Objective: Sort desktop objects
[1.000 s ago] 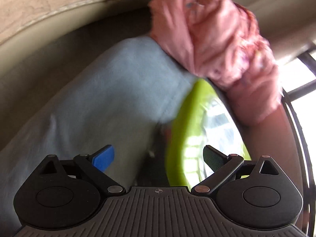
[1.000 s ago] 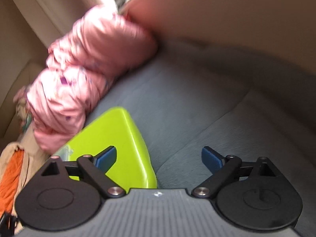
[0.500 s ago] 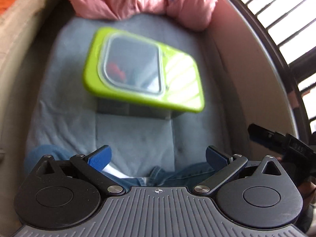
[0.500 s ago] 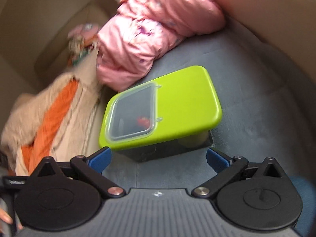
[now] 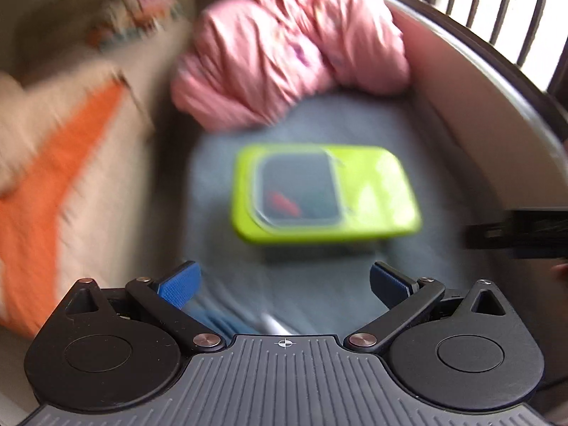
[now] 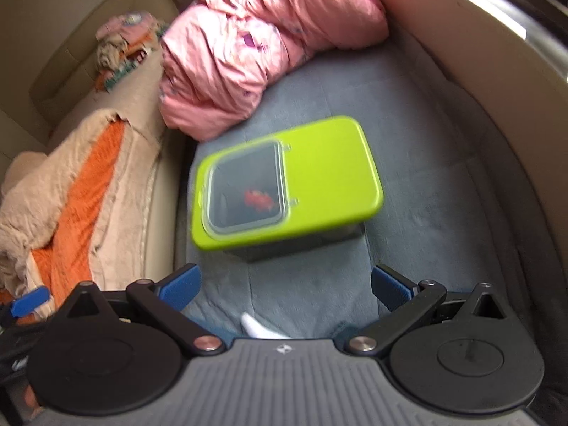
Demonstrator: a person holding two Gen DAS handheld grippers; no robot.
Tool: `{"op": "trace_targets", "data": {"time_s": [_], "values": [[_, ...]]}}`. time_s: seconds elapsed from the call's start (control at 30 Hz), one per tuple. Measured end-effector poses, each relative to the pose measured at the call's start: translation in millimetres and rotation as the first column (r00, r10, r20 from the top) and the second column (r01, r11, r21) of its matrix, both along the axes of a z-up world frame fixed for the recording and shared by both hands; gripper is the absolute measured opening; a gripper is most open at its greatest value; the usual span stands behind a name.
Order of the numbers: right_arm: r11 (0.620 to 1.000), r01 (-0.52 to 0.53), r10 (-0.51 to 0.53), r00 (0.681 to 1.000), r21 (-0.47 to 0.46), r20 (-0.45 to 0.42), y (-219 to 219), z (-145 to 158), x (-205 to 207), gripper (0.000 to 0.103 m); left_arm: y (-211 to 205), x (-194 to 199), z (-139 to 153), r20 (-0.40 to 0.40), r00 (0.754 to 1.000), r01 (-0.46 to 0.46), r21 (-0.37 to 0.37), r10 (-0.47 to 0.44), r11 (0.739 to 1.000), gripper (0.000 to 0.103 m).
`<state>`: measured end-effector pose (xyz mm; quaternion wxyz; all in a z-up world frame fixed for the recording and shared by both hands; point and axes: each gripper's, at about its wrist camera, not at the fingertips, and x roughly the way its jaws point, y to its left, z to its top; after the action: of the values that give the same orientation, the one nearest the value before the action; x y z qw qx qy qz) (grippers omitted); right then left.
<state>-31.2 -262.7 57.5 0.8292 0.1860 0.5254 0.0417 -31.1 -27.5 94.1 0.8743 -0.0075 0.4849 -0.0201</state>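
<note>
Right wrist: I've backed off, green box (image 6: pixel 287 184) whole at 12 | both jaws apart, empty | approach pending

bare grey cushion (image 6: pixel 426 163) lies free at 3 o'clock of the green box (image 6: pixel 319 174); pink bundle (image 6: pixel 255 42) crowds 12, blanket (image 6: pixel 88 191) 9.

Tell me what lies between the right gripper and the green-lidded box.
Only bare grey cushion separates the right gripper from the green-lidded box, seen in the right wrist view.
</note>
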Motion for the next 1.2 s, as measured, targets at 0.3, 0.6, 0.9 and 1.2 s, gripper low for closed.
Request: {"op": "trace_targets", "data": {"time_s": [0.3,0.6,0.9,1.2], "values": [[0.992,-0.106,0.101,0.992,-0.064,-0.071,38.4,-6.4,-3.8,0.103,2.6,7.5,-11.8,-0.057,0.998,0.015,-0.046,-0.018,0.999,0.103],[0.993,-0.098,0.090,0.990,-0.071,-0.104,43.3,-8.4,0.2,0.103,19.0,17.7,-20.2,-0.099,0.994,-0.055,-0.103,0.045,0.993,0.103],[0.992,-0.112,0.101,0.984,-0.065,-0.144,45.5,-16.0,0.3,0.103,14.6,17.5,-24.1,-0.102,0.995,-0.026,-0.096,0.016,0.995,0.103],[0.991,-0.114,0.102,0.983,-0.076,-0.151,47.7,-16.1,0.2,0.103,13.4,19.9,-31.4,-0.134,0.991,-0.024,-0.102,0.010,0.994,0.103]]}}
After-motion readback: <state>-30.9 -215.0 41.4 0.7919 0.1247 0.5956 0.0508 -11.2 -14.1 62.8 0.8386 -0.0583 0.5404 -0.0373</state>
